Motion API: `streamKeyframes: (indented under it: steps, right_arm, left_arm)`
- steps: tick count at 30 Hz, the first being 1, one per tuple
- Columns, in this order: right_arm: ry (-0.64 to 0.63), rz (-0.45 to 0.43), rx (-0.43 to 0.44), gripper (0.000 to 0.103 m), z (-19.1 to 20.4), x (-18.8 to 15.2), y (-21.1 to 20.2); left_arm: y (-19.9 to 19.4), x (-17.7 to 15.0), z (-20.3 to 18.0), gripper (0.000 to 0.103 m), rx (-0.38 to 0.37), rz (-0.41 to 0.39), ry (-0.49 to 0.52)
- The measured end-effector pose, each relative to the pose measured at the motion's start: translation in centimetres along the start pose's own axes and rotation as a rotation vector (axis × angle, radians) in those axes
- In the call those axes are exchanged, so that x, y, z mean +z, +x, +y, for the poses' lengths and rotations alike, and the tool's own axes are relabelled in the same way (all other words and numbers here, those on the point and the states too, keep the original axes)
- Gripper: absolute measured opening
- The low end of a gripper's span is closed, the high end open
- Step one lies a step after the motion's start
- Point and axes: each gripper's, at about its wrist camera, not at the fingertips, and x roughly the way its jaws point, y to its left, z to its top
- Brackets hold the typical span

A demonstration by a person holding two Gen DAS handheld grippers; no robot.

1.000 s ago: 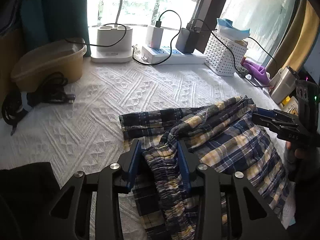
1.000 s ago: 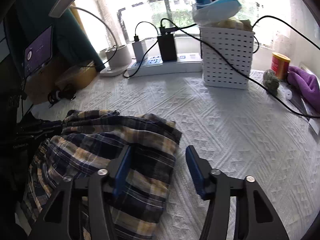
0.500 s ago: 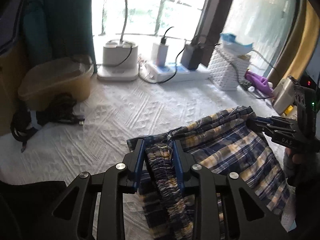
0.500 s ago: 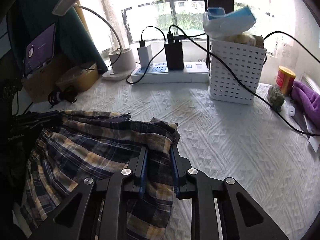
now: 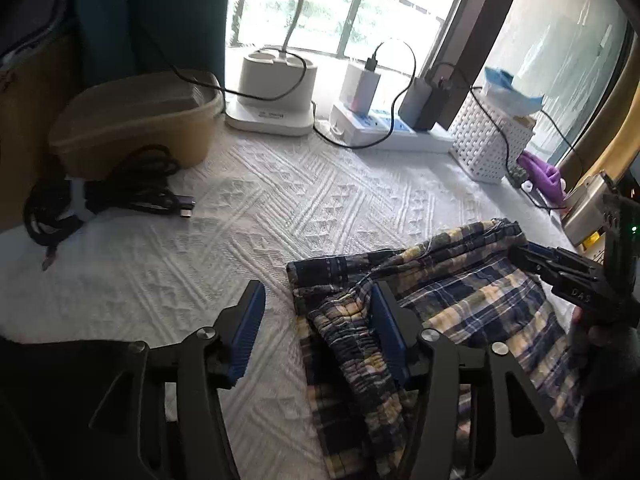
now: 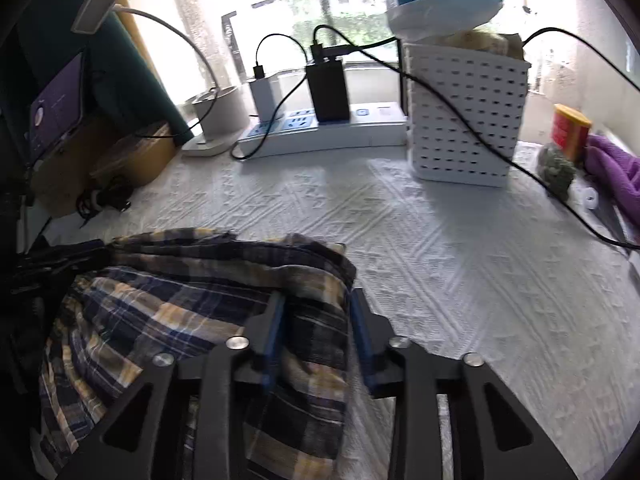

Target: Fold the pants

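- Pants [image 5: 472, 280]: I see the plaid pair lying bunched on the white textured cloth [image 5: 280, 208], spread between my two grippers.
- My left gripper [image 5: 316, 332] has its jaws opening. The gathered waistband lies against the inner face of the right-hand blue pad, while the left-hand pad stands clear over bare cloth, so nothing is pinched here.
- My right gripper [image 6: 316, 336] also has its jaws opening, at a narrower gap. A fold of the pants' edge fills the space between the pads; I cannot tell whether the pads press on it.
- In the left wrist view, the right gripper [image 5: 560, 268] reaches into the far edge of the pants, off to the right of my left jaws.
- Ahead of both jaws, well apart from the pants, stand a white perforated basket [image 6: 464, 112] and a power strip [image 6: 320, 132].
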Motion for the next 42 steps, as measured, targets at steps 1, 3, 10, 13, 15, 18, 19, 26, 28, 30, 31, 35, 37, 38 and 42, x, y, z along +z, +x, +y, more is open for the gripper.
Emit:
streamKeyframes:
  steps: [1, 3, 10, 13, 15, 18, 19, 26, 28, 30, 31, 35, 37, 38, 42]
  right_arm:
    - [0.005, -0.003, -0.007, 0.04, 0.0, 0.0, -0.3]
    - [0.012, -0.008, -0.019, 0.042, -0.1, -0.1, -0.7]
    - [0.033, -0.039, -0.024, 0.062, -0.3, -1.3, -3.5]
    - [0.042, -0.046, -0.023, 0.064, -0.2, -1.9, -4.4]
    - [0.049, -0.048, -0.023, 0.065, -0.3, -2.4, -5.0]
    - [0.057, -0.046, -0.021, 0.065, -0.3, -3.3, -5.6]
    - [0.058, -0.045, -0.019, 0.065, -0.4, -3.5, -5.8]
    - [0.077, -0.039, -0.014, 0.066, -0.6, -5.3, -6.8]
    - [0.085, -0.035, -0.009, 0.066, -0.9, -5.9, -6.9]
    - [0.091, -0.029, -0.004, 0.066, -1.0, -6.2, -6.9]
    - [0.092, -0.027, -0.002, 0.066, -1.0, -6.3, -6.8]
    - [0.097, -0.023, 0.016, 0.066, -1.1, -6.7, -6.6]
    - [0.101, -0.02, 0.026, 0.066, -1.1, -6.7, -6.4]
    - [0.105, -0.018, 0.036, 0.067, -1.1, -6.7, -6.3]
    - [0.115, -0.009, 0.069, 0.075, -1.0, -6.7, -5.8]
  left_arm:
    - [-0.4, 0.0, 0.0, 0.057, 0.008, -0.01, -0.004]
    - [-1.5, -0.2, 0.3, 0.057, 0.007, -0.032, -0.019]
    - [-4.3, -1.3, 0.4, 0.069, -0.055, -0.069, -0.077]
    - [-4.4, -2.4, -0.4, 0.071, -0.072, -0.048, -0.072]
    - [-4.2, -3.2, -0.9, 0.071, -0.082, -0.023, -0.074]
    - [-3.8, -4.5, -1.6, 0.073, -0.086, 0.017, -0.064]
    - [-3.7, -4.9, -1.8, 0.073, -0.085, 0.03, -0.062]
    - [-2.8, -6.8, -2.1, 0.073, -0.082, 0.096, -0.071]
    - [-2.8, -7.0, -2.4, 0.076, -0.074, 0.085, -0.058]
    - [-2.6, -6.9, -2.8, 0.078, -0.068, 0.086, -0.049]
    - [-2.5, -6.8, -2.9, 0.079, -0.071, 0.088, -0.05]
    - [-1.9, -6.7, -4.2, 0.079, -0.097, 0.1, -0.019]
    - [-1.6, -6.7, -5.1, 0.079, -0.088, 0.103, 0.011]
    - [-1.4, -6.7, -5.4, 0.079, -0.089, 0.103, 0.023]
    - [-0.9, -6.4, -5.7, 0.081, -0.092, 0.099, 0.031]
